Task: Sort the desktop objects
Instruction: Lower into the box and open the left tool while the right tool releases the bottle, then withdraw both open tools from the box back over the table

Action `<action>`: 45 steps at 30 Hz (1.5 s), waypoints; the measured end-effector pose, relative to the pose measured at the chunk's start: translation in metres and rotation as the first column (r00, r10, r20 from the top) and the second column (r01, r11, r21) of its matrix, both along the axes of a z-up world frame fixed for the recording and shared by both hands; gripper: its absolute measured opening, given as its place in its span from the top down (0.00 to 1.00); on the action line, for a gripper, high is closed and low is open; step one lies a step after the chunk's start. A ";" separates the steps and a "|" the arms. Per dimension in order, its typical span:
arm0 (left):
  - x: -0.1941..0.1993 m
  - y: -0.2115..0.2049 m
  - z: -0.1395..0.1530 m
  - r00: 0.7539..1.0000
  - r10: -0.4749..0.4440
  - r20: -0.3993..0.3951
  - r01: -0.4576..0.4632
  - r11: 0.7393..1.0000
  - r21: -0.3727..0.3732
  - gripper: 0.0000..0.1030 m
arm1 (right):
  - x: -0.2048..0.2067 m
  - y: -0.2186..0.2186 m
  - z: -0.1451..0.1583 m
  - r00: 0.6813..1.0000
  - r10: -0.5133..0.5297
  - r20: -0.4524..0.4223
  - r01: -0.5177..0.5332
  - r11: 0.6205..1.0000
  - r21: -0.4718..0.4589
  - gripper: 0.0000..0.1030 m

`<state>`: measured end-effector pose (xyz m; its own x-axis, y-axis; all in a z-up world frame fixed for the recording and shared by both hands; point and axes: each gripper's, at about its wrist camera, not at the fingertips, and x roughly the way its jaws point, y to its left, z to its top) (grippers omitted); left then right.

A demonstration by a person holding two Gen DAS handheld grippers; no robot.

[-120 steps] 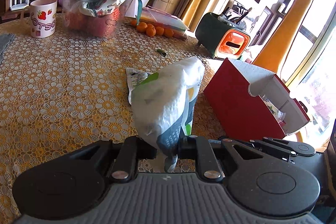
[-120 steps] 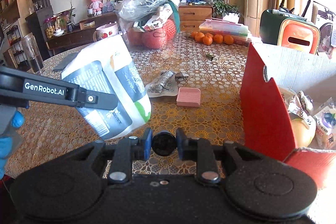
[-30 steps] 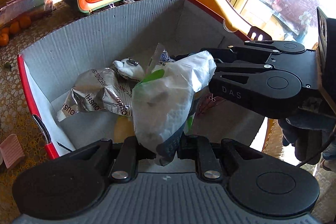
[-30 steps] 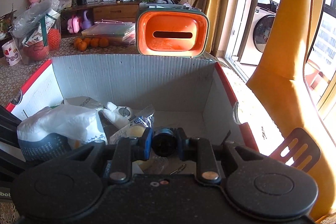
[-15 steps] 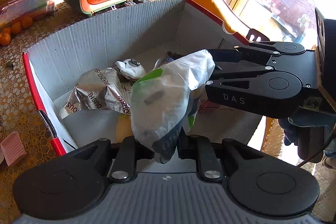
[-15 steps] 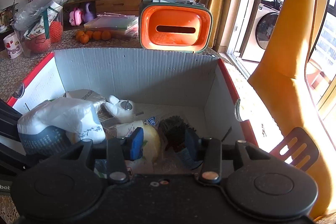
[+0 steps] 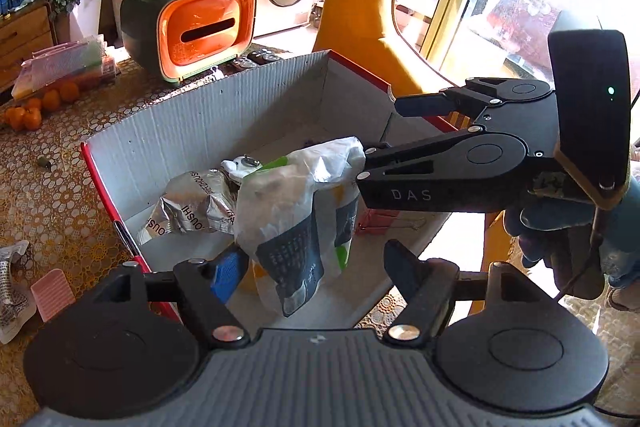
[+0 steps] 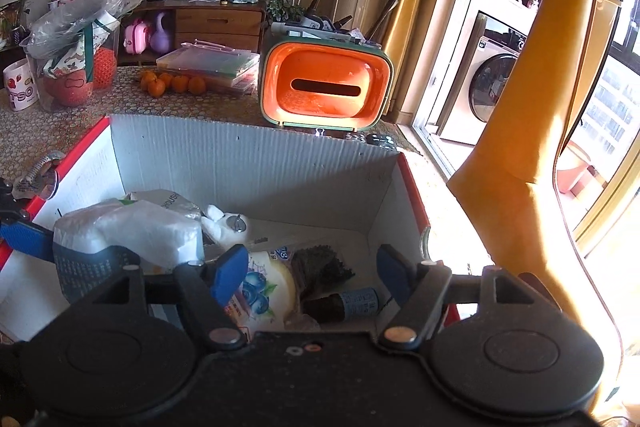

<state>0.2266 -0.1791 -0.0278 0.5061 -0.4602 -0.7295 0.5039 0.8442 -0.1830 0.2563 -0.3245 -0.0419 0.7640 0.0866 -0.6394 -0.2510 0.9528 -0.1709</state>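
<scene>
White paper pack (image 7: 296, 211) loose between just-parted left tongs (image 7: 316, 267); right tongs (image 8: 312, 277) likewise just parted, empty, above small bottle (image 8: 344, 305)

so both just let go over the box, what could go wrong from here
The white bag stands tall among the loose packets in the cardboard box and looks unsettled; it may tip.

It also sits between the open left gripper, whose jaws have just been opening, so pulling back carelessly could snag it.

The small brown bottle lies just below the open right gripper and could be knocked.
</scene>
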 end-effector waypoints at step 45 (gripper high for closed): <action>-0.086 0.206 0.037 0.916 0.360 0.176 -0.349 0.933 -0.092 0.28 | -0.111 0.133 0.051 0.980 0.165 0.112 -0.183 0.967 0.179 0.12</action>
<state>0.1405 0.0270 0.0096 0.7681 -0.2637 -0.5834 0.2031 0.9645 -0.1685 0.1457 -0.1918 0.0091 0.7833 0.3347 -0.5238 -0.4068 0.9132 -0.0249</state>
